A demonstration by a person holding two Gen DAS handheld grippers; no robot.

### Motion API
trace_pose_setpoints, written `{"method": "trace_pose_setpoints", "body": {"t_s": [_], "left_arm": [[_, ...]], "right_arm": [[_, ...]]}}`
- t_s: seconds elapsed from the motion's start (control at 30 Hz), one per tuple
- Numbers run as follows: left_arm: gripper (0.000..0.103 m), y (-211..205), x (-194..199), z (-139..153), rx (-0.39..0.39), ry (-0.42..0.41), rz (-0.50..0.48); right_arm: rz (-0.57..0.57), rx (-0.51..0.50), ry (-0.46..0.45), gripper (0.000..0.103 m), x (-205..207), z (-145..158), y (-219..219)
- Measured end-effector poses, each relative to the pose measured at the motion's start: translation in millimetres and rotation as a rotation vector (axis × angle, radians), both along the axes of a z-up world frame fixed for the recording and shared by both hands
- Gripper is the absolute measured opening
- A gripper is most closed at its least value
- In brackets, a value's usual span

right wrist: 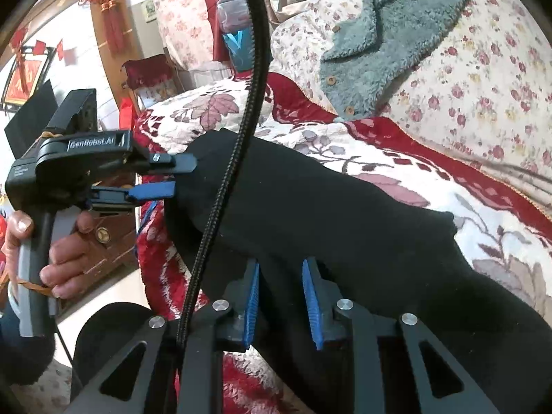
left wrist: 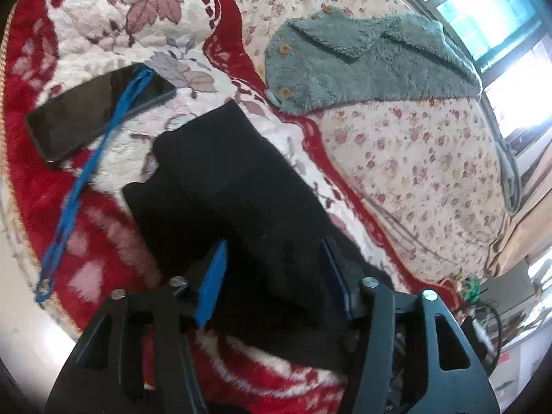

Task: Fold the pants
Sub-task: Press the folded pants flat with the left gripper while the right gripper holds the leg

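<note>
The black pants (left wrist: 241,186) lie along the red and white floral blanket (left wrist: 103,17) on the bed. In the left wrist view my left gripper (left wrist: 272,252) is open, its blue pads on either side of the near end of the pants. In the right wrist view the pants (right wrist: 345,214) stretch from lower right to the left. My right gripper (right wrist: 279,265) is open over the pants' edge, nothing clamped between its pads. The left gripper (right wrist: 179,176) shows there too, held by a hand, its jaws apart at the far end of the pants.
A dark phone (left wrist: 100,110) with a blue lanyard (left wrist: 86,172) lies on the blanket left of the pants. A grey-green fleece jacket (left wrist: 362,62) lies on the floral sheet beyond. A black cable (right wrist: 234,138) crosses the right wrist view. The bed edge drops off at left.
</note>
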State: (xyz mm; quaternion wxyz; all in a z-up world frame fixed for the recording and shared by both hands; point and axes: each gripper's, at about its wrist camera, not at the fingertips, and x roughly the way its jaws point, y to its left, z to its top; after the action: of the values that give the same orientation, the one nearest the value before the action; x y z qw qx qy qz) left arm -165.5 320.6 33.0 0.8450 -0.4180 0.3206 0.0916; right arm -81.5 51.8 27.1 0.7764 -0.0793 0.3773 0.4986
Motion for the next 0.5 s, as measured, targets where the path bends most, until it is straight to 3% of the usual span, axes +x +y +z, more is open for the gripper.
{"method": "trace_pose_setpoints", "body": {"t_s": [0.13, 0.17, 0.2, 0.3, 0.5], "left_arm": [[0.056, -0.9, 12.8, -1.0, 0.015, -0.001, 0.0], [0.045, -2.9, 14.6, 0.1, 0.038, 0.004, -0.01], [0.02, -4.2, 15.4, 1.0, 0.059, 0.015, -0.012], [0.005, -5.4, 13.5, 4.3, 0.082, 0.003, -0.039], [0.002, -2.2, -13.1, 23.3, 0.121, -0.047, -0.023]], "right_arm": [[0.01, 0.02, 0.025, 0.016, 0.5, -1.1, 0.0], [0.013, 0.026, 0.033, 0.014, 0.9, -1.1, -0.4], [0.015, 0.032, 0.039, 0.012, 1.1, -0.7, -1.1], [0.023, 0.046, 0.047, 0.008, -1.5, 1.8, -2.9], [0.057, 0.082, 0.097, 0.005, -10.6, 7.4, -8.8]]}}
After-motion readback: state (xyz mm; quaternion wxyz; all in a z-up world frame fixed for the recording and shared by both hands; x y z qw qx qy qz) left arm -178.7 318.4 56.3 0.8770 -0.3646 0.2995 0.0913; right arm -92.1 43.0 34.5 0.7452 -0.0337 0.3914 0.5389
